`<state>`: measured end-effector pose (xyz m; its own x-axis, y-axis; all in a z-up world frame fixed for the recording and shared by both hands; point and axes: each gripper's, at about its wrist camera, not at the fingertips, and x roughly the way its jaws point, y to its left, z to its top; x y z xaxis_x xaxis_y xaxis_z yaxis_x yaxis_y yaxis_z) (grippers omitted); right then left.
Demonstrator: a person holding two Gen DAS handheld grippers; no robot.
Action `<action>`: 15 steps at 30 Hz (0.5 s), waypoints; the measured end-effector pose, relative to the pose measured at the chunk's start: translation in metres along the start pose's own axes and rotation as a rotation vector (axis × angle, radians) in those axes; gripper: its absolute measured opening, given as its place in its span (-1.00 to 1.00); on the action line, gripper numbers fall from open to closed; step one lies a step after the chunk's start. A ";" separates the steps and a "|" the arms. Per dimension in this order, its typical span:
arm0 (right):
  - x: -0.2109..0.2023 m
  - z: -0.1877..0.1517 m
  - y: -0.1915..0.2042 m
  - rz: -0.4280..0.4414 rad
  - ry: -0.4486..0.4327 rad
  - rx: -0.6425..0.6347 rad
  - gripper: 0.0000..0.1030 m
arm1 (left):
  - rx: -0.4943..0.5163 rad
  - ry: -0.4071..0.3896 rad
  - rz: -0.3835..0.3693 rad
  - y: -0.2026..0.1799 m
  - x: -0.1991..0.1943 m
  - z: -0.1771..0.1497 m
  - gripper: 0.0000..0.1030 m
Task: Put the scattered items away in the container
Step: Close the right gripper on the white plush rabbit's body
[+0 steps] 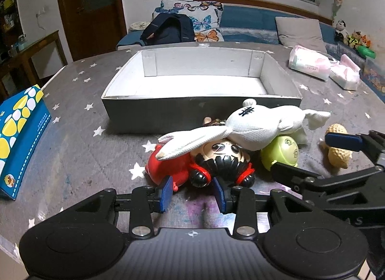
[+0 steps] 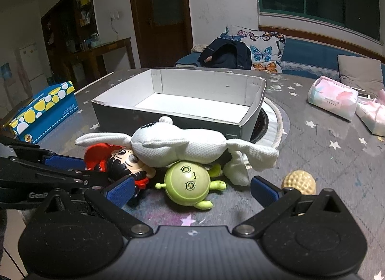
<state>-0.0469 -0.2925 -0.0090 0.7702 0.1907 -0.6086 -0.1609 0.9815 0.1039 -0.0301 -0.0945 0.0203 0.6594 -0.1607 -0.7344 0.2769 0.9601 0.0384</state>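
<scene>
A grey box with a white inside [image 1: 199,109] [image 2: 168,114] stands on the star-patterned table. In front of it a white plush rabbit [image 1: 252,128] [image 2: 182,145] lies over a red-and-black doll figure [image 1: 211,159] [image 2: 125,162] and a green round toy [image 1: 284,151] [image 2: 187,181]. A tan peanut-shaped toy [image 1: 336,150] [image 2: 299,181] lies to the right. My left gripper [image 1: 192,192] is open, its blue pads just short of the doll. My right gripper [image 2: 192,191] is open wide, astride the green toy; it also shows in the left wrist view [image 1: 312,157].
A blue tissue box with yellow and white dots [image 1: 16,140] [image 2: 45,109] stands at the left. Pink-white tissue packs [image 1: 310,63] [image 2: 334,97] lie at the right rear. A round mat [image 2: 272,123] shows beside the box. A sofa with cushions lies beyond the table.
</scene>
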 end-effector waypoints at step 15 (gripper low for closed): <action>0.007 0.012 -0.013 0.031 -0.016 0.041 0.86 | -0.010 -0.086 -0.126 0.006 -0.020 0.028 -0.24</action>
<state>-0.0320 -0.3042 -0.0057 0.7750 0.2213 -0.5919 -0.1597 0.9749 0.1553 -0.0218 -0.0923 0.0541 0.6777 -0.2985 -0.6720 0.3541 0.9334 -0.0576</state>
